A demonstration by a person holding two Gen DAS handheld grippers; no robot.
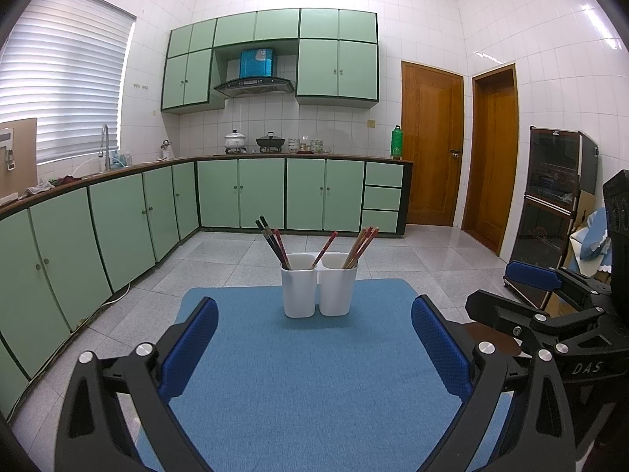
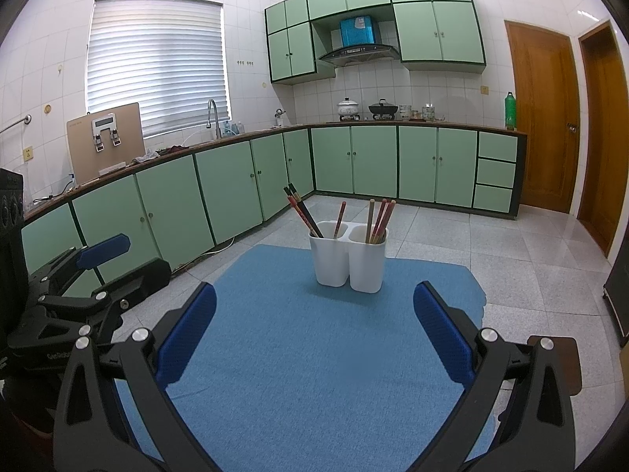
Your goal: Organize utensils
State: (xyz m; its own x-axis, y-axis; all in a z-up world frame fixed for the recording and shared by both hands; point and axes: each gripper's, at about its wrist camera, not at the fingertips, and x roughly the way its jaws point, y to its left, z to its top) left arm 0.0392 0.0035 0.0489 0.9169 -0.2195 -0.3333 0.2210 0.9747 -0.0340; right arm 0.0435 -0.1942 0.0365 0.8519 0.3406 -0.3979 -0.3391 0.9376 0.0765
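A tiled kitchen with pale green cabinets surrounds a counter covered by a blue mat (image 1: 298,373). Near the mat's far edge stands a white twin-cup holder (image 1: 319,289), its two cups joined side by side. All the chopsticks in view stand inside it; none lie on the mat.

**Contents.** The left cup (image 2: 329,255) holds a dark bundle (image 1: 271,242) leaning left and one red stick (image 1: 325,249) leaning right. The right cup (image 2: 366,261) holds a bundle of tan and reddish sticks (image 1: 361,246) leaning right.

**Tools.** The left tool (image 1: 314,350) and the right tool (image 2: 314,338) both hover over the near part of the mat, jaws spread wide, holding nothing, well short of the holder.

**Stage.** The scene fits either a finished sort or a mixed set awaiting re-sorting: the lone red stick beside the dark bundle allows both readings. No move is prescribed here.

**Handling notes.** Should any stick need gripping, pinch it high on the exposed shaft, clear of its neighbours, and lift along its lean so the holder does not tip. The other tool can steady the holder wall.

**Materials.** The holder is smooth, matte plastic with rounded corners and is probably light. The sticks are thin, lacquered and probably slippery. The mat is a fine woven fabric. The tool pads (image 2: 188,334) are blue, textured and flat.
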